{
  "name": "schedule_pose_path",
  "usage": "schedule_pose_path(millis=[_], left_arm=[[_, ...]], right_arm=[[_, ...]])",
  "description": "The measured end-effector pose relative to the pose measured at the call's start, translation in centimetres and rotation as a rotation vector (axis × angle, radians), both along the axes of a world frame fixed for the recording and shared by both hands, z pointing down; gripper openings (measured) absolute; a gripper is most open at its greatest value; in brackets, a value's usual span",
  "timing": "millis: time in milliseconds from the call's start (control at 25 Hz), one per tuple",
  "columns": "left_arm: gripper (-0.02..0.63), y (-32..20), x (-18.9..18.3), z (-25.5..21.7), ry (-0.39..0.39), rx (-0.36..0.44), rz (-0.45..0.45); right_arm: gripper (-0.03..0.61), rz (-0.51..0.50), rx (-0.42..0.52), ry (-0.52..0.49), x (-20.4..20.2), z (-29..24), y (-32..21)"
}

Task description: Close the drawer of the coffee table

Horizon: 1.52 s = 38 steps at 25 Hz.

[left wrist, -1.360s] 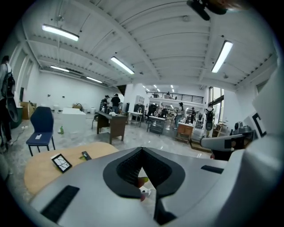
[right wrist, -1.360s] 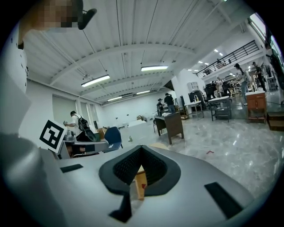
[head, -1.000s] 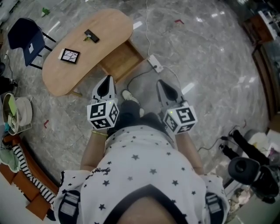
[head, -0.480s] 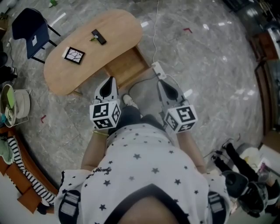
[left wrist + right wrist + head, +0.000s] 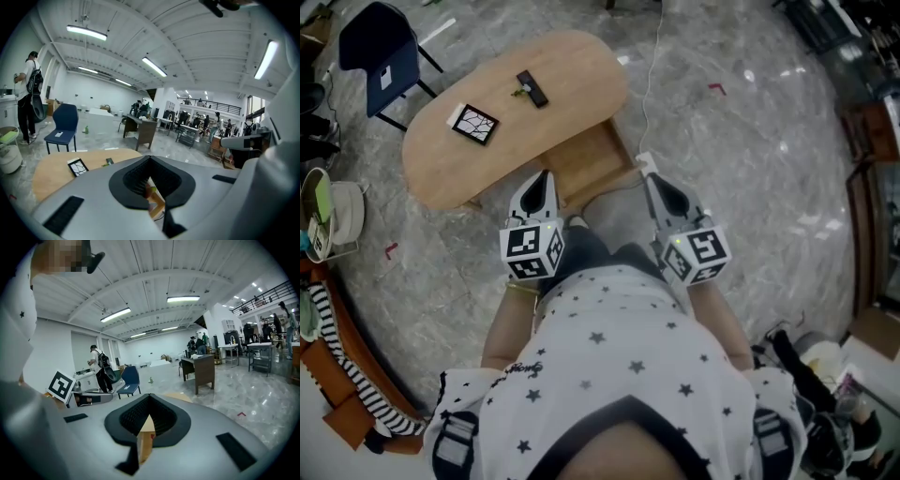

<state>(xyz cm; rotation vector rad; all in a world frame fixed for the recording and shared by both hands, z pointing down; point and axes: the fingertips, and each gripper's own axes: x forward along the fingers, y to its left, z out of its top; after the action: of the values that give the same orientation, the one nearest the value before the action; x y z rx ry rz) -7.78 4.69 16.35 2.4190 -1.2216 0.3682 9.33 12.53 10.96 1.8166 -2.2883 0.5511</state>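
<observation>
I wear a white short-sleeved top point(image 5: 619, 356) scattered with small dark stars, with a dark V-shaped band across it, and dark trousers point(image 5: 581, 251). My left gripper point(image 5: 546, 175) and right gripper point(image 5: 650, 180) have smooth grey shells, with black ribbed pads point(image 5: 133, 178) lining the jaws. Each carries a cube point(image 5: 532, 249) of black-and-white square markers with a small green light.

The drawer point(image 5: 591, 161) stuck out of the coffee table point(image 5: 441, 173) on the person's side. On the table top a card point(image 5: 473, 124) lay left of a small stick point(image 5: 532, 88). A chair point(image 5: 382, 58) stood behind the table, to the left. The left gripper point(image 5: 546, 178) was by the drawer's left corner, and the right gripper point(image 5: 652, 182) was by its right corner.
</observation>
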Motion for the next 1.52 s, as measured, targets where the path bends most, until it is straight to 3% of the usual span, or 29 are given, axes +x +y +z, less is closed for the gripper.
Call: schedule_pose_path(millis=[640, 880, 1520], left_arm=[[0.003, -2.3, -4.0, 5.9, -0.034, -0.077, -0.129], [0.004, -1.5, -4.0, 9.2, -0.037, -0.119, -0.157], [0.004, -0.1, -2.4, 20.2, -0.142, -0.234, -0.238]], right_arm=[[0.009, -0.034, -0.102, -0.022, 1.8, 5.0, -6.4], [0.009, -0.076, -0.188, -0.010, 2.3, 10.2, -7.9], [0.009, -0.165, -0.324, 0.028, 7.5, 22.6, -9.5]])
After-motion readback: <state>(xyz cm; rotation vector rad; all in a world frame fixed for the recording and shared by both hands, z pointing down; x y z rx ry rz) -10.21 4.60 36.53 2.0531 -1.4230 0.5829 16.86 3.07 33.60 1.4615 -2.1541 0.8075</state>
